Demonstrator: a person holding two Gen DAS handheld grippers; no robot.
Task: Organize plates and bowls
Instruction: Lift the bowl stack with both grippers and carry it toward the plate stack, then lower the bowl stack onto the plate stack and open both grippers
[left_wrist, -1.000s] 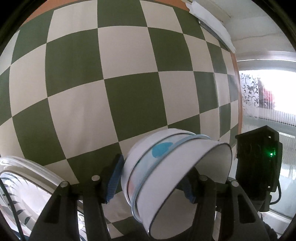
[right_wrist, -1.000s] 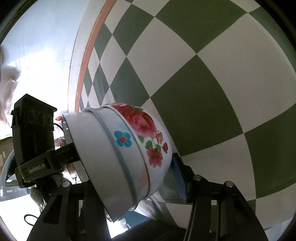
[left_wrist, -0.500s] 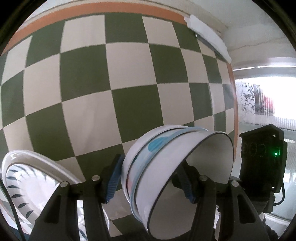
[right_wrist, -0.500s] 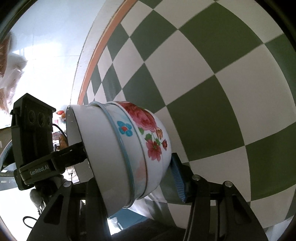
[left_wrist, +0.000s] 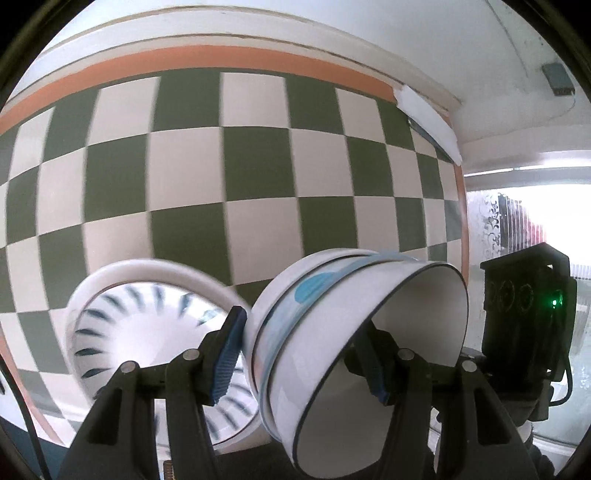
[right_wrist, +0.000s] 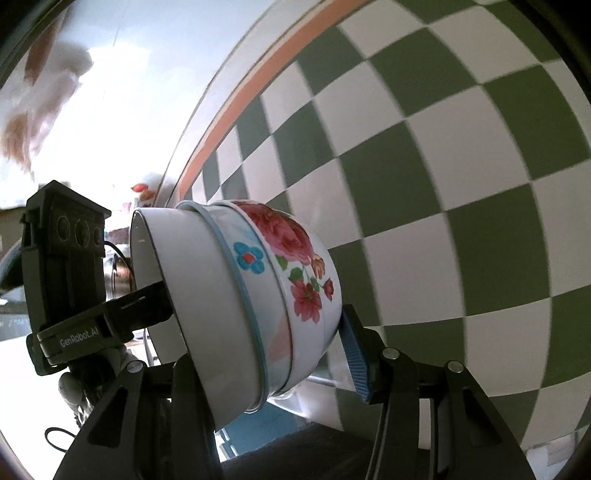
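Risen higher above the checkered table (left_wrist: 192, 177) since a second ago, stack of bowls (left_wrist: 354, 328) pinched between both grippers, left gripper (left_wrist: 306, 354), right gripper (right_wrist: 266, 332), striped plate (left_wrist: 147, 325) newly in view below.

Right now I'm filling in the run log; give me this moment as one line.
held: nested bowl stack | left gripper: clamps stack | right gripper: clamps stack | nearby: leaf-pattern bowl on checkered tablecloth
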